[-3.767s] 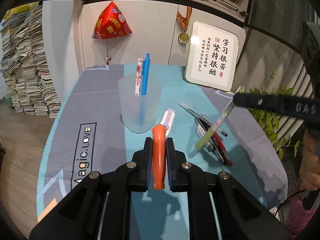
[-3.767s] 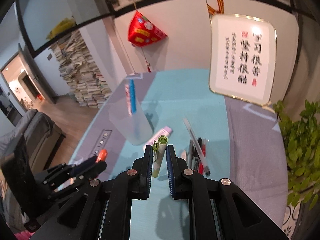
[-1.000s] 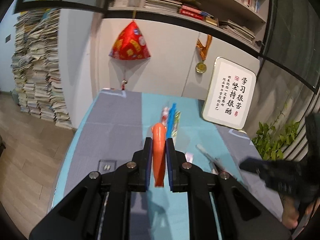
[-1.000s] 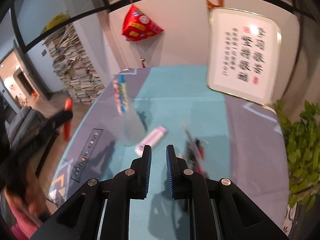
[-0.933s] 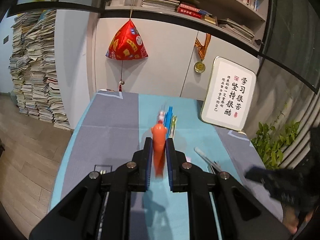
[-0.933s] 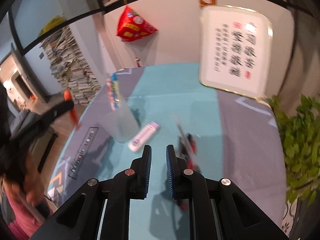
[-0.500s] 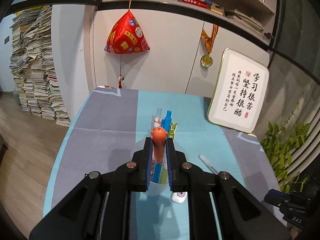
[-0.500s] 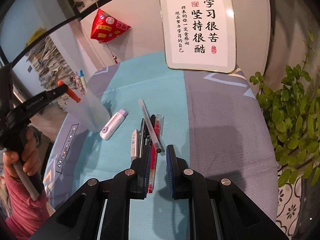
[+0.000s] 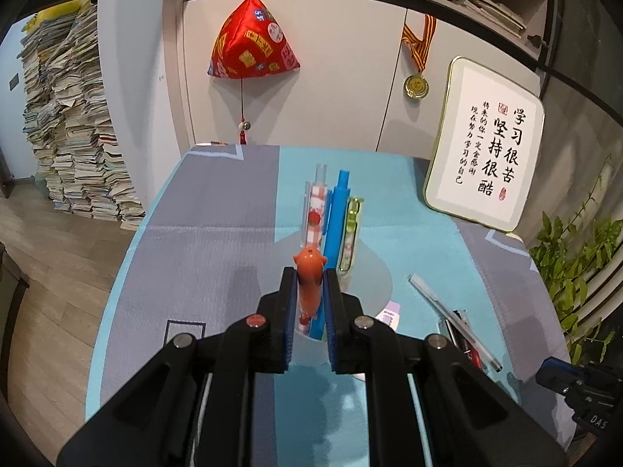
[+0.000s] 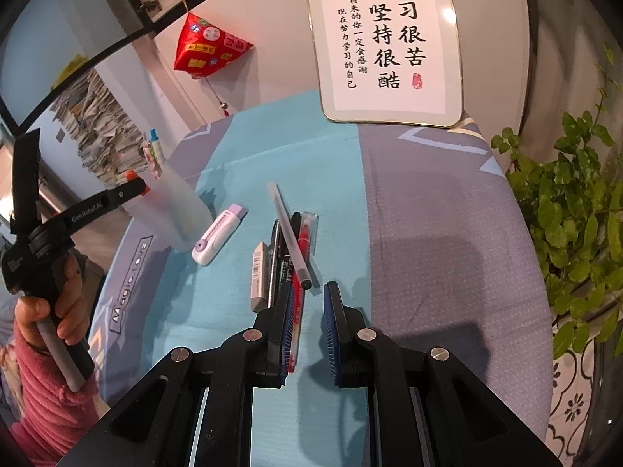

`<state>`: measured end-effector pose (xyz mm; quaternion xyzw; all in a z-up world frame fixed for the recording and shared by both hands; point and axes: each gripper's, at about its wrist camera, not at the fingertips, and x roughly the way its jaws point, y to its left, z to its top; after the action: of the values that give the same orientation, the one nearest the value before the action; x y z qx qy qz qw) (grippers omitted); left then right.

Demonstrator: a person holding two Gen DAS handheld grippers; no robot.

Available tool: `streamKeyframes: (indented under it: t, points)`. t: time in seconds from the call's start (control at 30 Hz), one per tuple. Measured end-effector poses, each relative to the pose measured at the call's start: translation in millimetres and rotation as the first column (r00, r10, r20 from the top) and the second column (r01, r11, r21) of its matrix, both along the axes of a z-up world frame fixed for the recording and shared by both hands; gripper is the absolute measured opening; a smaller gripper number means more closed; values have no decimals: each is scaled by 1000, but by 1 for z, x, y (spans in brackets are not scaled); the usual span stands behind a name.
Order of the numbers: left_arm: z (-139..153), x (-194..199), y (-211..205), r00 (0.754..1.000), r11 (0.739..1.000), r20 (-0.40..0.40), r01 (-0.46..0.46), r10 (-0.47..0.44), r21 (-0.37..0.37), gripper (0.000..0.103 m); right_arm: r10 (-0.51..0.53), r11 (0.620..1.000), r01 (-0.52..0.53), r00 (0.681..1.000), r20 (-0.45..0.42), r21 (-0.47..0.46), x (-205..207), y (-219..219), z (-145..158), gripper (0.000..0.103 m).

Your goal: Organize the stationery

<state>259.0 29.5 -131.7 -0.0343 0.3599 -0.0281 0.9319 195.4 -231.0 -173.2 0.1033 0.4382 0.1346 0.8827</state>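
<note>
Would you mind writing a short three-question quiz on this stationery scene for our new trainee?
1. True or false: the left gripper is shut on the orange pen.
2. Multiple choice: which pen stands in the translucent cup? A) the blue pen B) the red pen C) the frosted pen
3. Fill in: the right gripper is open and hovers over the pile of pens lying on the ____.

Key: 1. True. 2. A. 3. tablecloth.
</note>
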Motion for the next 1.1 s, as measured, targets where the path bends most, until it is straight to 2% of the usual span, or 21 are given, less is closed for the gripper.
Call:
streamKeyframes:
  t: [0.4,0.5,0.53,0.7,0.97,1.0,1.07,1.1]
  points:
    - [-1,0,-2,1000,1000,-5,-1,1,5,11,12,1000,-12,1000,-3,1,-4,3,1,15]
    - [1,-1,-2,1000,1000,-9,11,-11,-9,21,11,1000,-11,1000,-6,1,-4,3,1,15]
    - [2,-2,-2,1000,1000,-2,8,-8,-11,23,12,1000,-11,1000,-7,1,-5,3,0,15]
    - [8,-9,-4,1000,1000,22,-3,3,3,24,12,1000,-11,1000,-9,4,-5,3,-1,15]
    - [19,-35,-17,996,999,72,49,-51,20,24,8,1000,-8,1000,-17,20,-1,0,-8,15]
    - [19,-37,-19,996,998,69,59,-60,18,24,14,1000,-14,1000,-13,19,-1,0,-9,16]
    - [16,-44,-22,995,997,59,82,-82,11,24,32,999,-32,999,-8,12,1,3,-11,31]
    - [14,-46,-24,994,995,53,96,-96,9,24,36,999,-36,999,-3,8,3,4,-12,43]
